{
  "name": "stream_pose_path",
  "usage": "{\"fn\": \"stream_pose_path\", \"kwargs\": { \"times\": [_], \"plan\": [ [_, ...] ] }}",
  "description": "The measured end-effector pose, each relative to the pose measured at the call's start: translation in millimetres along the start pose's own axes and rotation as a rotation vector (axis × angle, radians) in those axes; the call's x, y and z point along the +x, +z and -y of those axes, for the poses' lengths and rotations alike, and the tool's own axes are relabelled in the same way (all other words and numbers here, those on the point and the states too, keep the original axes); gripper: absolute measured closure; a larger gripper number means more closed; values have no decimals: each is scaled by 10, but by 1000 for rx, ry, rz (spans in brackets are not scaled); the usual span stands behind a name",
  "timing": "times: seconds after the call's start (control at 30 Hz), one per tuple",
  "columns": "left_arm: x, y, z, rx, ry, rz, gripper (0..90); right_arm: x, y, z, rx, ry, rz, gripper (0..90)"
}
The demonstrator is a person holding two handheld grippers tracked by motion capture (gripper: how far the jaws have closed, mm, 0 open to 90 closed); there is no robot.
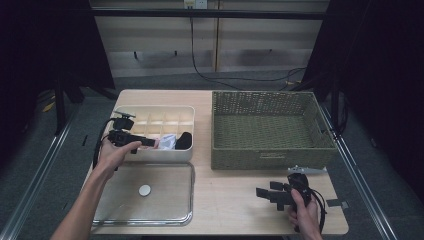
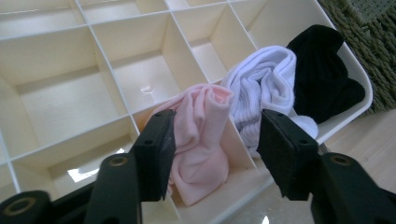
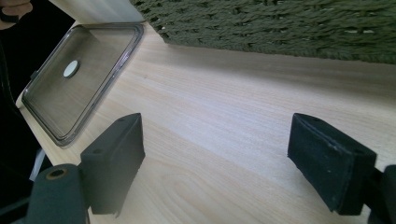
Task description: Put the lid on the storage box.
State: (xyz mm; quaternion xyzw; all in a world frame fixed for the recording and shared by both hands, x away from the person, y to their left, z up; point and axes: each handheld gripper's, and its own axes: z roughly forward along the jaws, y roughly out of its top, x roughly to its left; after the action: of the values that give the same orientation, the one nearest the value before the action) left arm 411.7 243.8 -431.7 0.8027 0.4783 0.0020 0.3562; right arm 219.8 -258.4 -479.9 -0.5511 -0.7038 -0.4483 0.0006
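Now placing: my left hand-held gripper (image 2: pixel 212 154) stands open around the pink sock (image 2: pixel 201 140) in the organizer (image 2: pixel 60 98). Right hand-held gripper (image 3: pixel 215 163) open, idle. Next: back out cleanly.

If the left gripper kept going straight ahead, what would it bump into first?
Most likely the rolled pink sock standing in a compartment of the cream divided organiser box. The left gripper has open jaws, with the sock directly ahead between them, though the exact depth is hard to judge.

A recording lab; dark curtains (image 1: pixel 385 75), metal floor rails (image 1: pixel 35 175), cables (image 1: pixel 240 77) behind the table (image 1: pixel 235 200).
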Motion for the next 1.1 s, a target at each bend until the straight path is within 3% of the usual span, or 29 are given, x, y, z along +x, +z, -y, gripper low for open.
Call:
{"fn": "stream_pose_path", "kwargs": {
  "times": [0.07,0.13,0.23,0.43,0.67,0.73,0.77,0.83,0.93,0.97,1.1],
  "plan": [
    [14,-24,26,-5,-3,-26,449,16,7,3,1,-3,-2,185],
    [20,-45,53,-6,-8,-2,406,39,16,9,11,-19,-4,180],
    [38,-90,94,-20,-6,0,387,60,27,22,16,-23,-11,179],
    [17,-134,169,-33,-2,-2,324,100,77,3,19,-20,-14,179],
    [36,-316,238,-73,-9,-18,287,188,193,-46,36,-31,-28,178],
    [27,-360,281,-94,-20,13,283,201,221,-62,37,-38,-24,184],
    [3,-372,310,-105,-13,32,290,215,228,-67,39,-38,-28,180],
    [-38,-396,350,-95,16,-5,293,234,246,-75,41,-38,-32,180],
    [-20,-440,396,-113,12,-2,277,256,283,-89,51,-43,-33,183],
    [-23,-453,403,-120,-10,9,277,266,296,-95,53,-48,-32,183],
    [-83,-536,443,-129,20,1,244,305,322,-130,54,-62,-35,184]
  ]
}}
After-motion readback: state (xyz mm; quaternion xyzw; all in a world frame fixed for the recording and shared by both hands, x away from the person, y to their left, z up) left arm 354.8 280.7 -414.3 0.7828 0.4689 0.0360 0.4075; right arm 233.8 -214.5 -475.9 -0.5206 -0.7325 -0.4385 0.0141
